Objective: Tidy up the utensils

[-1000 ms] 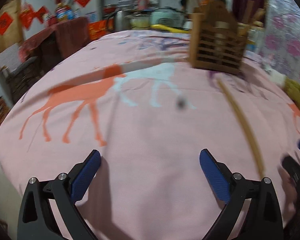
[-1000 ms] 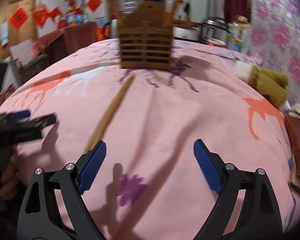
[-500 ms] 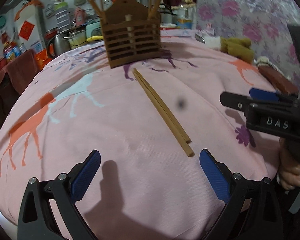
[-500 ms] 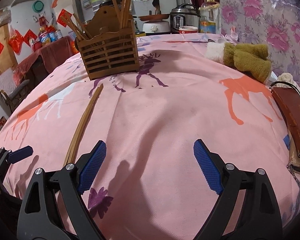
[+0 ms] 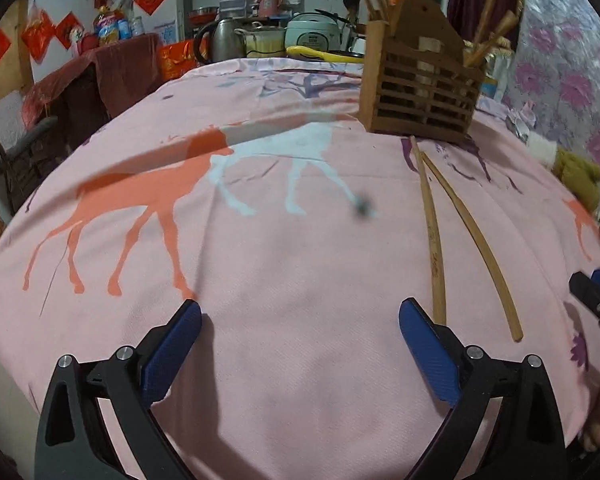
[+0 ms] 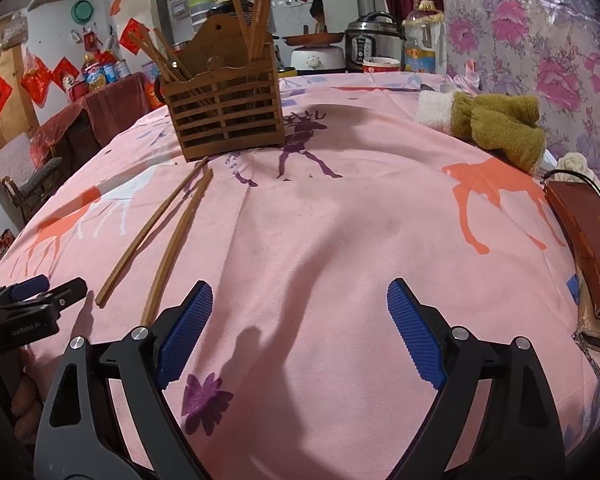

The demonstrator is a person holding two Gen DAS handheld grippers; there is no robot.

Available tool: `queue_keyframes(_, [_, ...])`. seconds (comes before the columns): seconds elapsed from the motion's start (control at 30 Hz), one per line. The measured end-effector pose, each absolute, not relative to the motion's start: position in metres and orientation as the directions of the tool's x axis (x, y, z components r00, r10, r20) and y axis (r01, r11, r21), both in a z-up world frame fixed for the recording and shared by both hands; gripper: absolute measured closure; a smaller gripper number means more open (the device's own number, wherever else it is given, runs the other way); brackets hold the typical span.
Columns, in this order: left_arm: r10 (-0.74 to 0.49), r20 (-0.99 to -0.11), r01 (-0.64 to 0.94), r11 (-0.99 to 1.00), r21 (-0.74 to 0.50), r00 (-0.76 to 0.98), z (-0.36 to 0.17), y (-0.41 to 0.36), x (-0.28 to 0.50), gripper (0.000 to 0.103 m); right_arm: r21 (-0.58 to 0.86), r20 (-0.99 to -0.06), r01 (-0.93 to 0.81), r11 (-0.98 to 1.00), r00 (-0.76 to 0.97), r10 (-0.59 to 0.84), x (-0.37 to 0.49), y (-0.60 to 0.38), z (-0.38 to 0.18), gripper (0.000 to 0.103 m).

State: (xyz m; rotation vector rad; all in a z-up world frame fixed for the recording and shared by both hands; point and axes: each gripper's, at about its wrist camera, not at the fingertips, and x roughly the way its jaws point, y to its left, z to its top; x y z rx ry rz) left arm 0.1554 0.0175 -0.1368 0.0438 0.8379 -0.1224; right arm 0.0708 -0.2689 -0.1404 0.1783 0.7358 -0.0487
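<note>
Now chopsticks (image 5: 470,236) lie apart, seemingly splayed.

Lighting: indoor, moderately bright, even; source overhead and behind the cameras, not in frame.

Shadows: soft dark shadows fall forward from the left gripper (image 5: 300,344) and the right gripper (image 6: 300,320) onto the pink cloth (image 6: 340,220).

Glare: mild sheen on the floral wall covering (image 6: 540,40).

Distortion: strong fisheye bowing; black vignette in all corners.

Focus: right wrist view sharp throughout. Left wrist view slightly soft, with blur toward the cloth's left edge.

Defects: a dark smudge (image 5: 363,209) in the left wrist view.
</note>
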Motion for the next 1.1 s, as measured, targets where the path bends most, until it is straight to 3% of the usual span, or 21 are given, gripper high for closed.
queue_keyframes(0.07, [-0.044,-0.722,0.122,0.991,0.057,0.691,-0.139,0.009,0.152,0.004,0.134,-0.659,0.072,0.988,0.751,0.035,0.068,-0.263,-0.138,0.017])
queue_keyframes(0.17, [-0.067,-0.722,0.124,0.992,0.026,0.688,-0.141,0.011,0.154,0.004,0.106,-0.636,-0.017,0.994,0.768,0.081,0.062,-0.247,-0.134,0.018])
queue_keyframes(0.33, [-0.072,-0.712,0.126,0.992,0.023,0.699,-0.143,0.010,0.152,0.004,0.053,-0.629,-0.154,0.987,0.762,0.153,0.057,-0.216,-0.131,0.041])
queue_keyframes(0.53, [-0.072,-0.709,0.127,0.992,0.025,0.702,-0.143,0.009,0.152,0.004,-0.001,-0.668,-0.234,0.972,0.724,0.173,0.063,-0.193,-0.139,0.045])
queue_keyframes(0.9, [-0.071,-0.708,0.126,0.992,0.026,0.703,-0.143,0.009,0.152,0.004,0.028,-0.725,-0.157,0.987,0.677,0.129,0.079,-0.199,-0.152,0.049])
queue_keyframes(1.1, [-0.070,-0.707,0.126,0.992,0.027,0.703,-0.143,0.009,0.152,0.004,0.085,-0.735,0.027,0.996,0.676,0.044,0.086,-0.233,-0.152,0.050])
